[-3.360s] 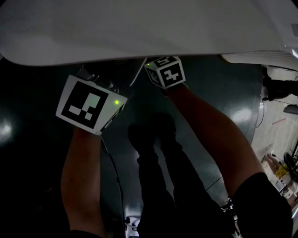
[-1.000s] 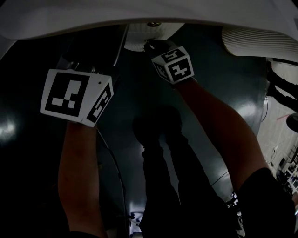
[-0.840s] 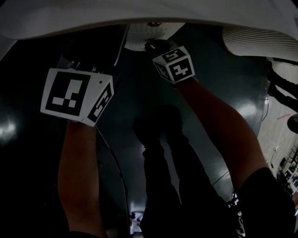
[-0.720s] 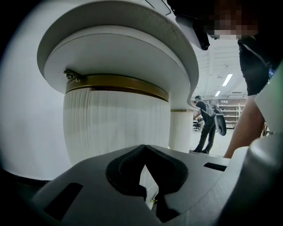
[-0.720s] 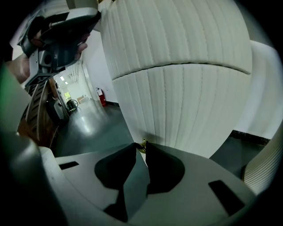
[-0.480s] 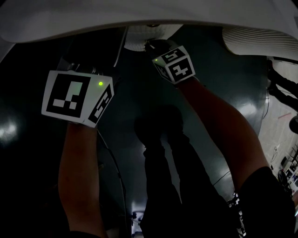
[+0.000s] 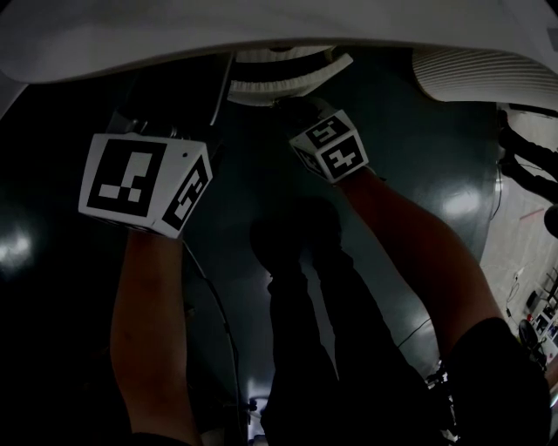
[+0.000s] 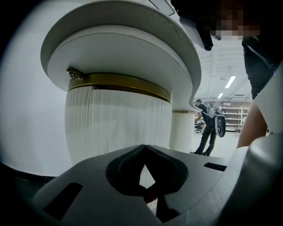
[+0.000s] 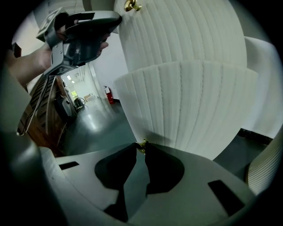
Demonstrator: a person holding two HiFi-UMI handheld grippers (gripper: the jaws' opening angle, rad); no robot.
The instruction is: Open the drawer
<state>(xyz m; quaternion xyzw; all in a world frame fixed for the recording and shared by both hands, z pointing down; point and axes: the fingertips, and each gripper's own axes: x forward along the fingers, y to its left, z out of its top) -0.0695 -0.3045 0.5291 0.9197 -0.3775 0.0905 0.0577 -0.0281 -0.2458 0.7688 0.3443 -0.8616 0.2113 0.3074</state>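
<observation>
A round white fluted cabinet (image 8: 117, 126) stands under a white tabletop (image 7: 261, 26). Its curved drawer (image 9: 190, 101) juts out from the body; in the head view the drawer (image 7: 283, 77) shows as a ribbed white arc below the tabletop's edge. My right gripper (image 9: 140, 149) is shut on the drawer's small gold knob (image 9: 142, 145). Its marker cube (image 7: 330, 144) sits just below the drawer. My left gripper (image 8: 143, 176) is shut on nothing and points at the cabinet from the left, apart from the drawer. Its marker cube (image 7: 144, 183) is at the left.
A second gold knob (image 9: 131, 5) sits higher on the cabinet. A gold band (image 8: 119, 84) rings the cabinet under the top. The floor (image 7: 418, 174) is dark and glossy. A person (image 8: 208, 128) stands far off. Another ribbed white piece (image 7: 479, 78) lies at the right.
The right gripper has drawn back toward me with the knob, and the drawer has slid out from under the tabletop. The left gripper has stayed put.
</observation>
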